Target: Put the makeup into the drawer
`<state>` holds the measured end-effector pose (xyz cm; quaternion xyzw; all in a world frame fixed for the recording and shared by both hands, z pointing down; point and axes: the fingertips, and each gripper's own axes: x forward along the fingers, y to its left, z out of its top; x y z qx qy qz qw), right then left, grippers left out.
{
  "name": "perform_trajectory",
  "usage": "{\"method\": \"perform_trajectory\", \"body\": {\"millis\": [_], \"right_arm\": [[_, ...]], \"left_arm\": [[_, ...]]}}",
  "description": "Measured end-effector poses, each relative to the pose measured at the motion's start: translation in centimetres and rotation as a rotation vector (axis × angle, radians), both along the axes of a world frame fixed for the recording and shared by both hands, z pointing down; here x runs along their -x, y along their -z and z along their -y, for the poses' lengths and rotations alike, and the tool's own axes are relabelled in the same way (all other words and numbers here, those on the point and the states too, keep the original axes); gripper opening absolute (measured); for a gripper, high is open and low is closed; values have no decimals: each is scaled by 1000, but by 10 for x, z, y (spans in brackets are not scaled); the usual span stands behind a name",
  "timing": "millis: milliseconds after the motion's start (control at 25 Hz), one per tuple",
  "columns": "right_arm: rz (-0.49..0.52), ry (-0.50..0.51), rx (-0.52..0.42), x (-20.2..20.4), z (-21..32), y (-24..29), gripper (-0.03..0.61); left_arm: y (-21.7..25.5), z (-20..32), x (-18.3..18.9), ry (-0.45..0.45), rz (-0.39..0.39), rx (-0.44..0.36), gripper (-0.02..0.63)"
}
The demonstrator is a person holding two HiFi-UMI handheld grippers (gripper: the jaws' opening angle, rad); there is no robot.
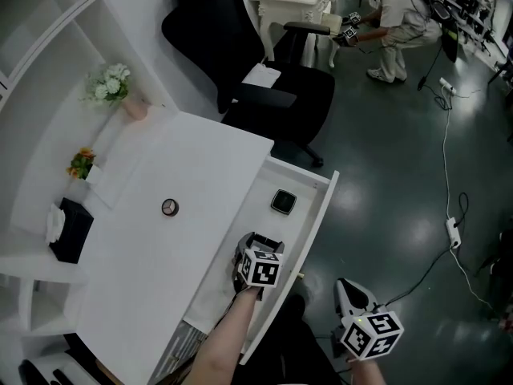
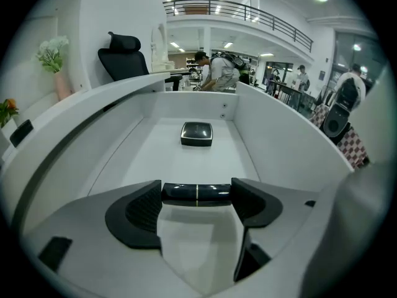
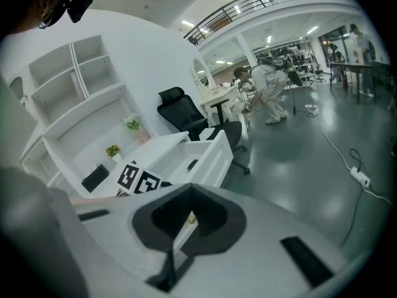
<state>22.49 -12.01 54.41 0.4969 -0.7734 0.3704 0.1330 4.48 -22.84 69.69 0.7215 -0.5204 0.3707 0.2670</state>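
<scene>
Our left gripper (image 1: pixel 257 245) reaches into the open drawer (image 1: pixel 314 219) of a white desk (image 1: pixel 188 155), its jaws pinching a dark, glossy makeup tube (image 2: pixel 197 193). The only print we can make out is the black-and-white square markers on the two grippers' cubes, which are patterns rather than words. A thin pale band rings the tube at its middle; any label on it is too small to read.

The tube lies crosswise in the grip. Its long axis runs level from one jaw to the other, with one end against each pad, square to the line the gripper points along. It sits at the very tips of the jaws, over the white drawer floor at the near end; we cannot tell whether it touches the floor.

Further along the drawer, straight ahead of the left gripper and well apart from it, a black square compact (image 1: pixel 283 201) lies flat on the floor. A small round case (image 1: pixel 170 208) rests on the desktop, to the left of the drawer.

Our right gripper (image 1: pixel 349 294) hangs outside the drawer, over the grey floor beside its front panel, its jaws pressed together on nothing.

A black office chair (image 1: pixel 240 62) stands beyond the desk. A person (image 1: pixel 401 10) bends over another white table in the background.
</scene>
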Motion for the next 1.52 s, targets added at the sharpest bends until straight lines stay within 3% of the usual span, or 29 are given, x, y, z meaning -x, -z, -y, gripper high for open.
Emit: {"method": "perform_trajectory", "body": {"millis": [320, 920, 1200, 1520], "right_arm": [[2, 19, 18, 3, 5, -6, 2], [2, 15, 21, 6, 5, -6, 2], [-1, 25, 12, 11, -1, -2, 2], [11, 88, -22, 43, -8, 12, 2]], "left_arm": [[-15, -1, 0, -2, 14, 26, 354], [-15, -1, -2, -20, 2, 1, 356], [13, -6, 3, -1, -35, -60, 362], [68, -19, 27, 52, -80, -165, 352]]}}
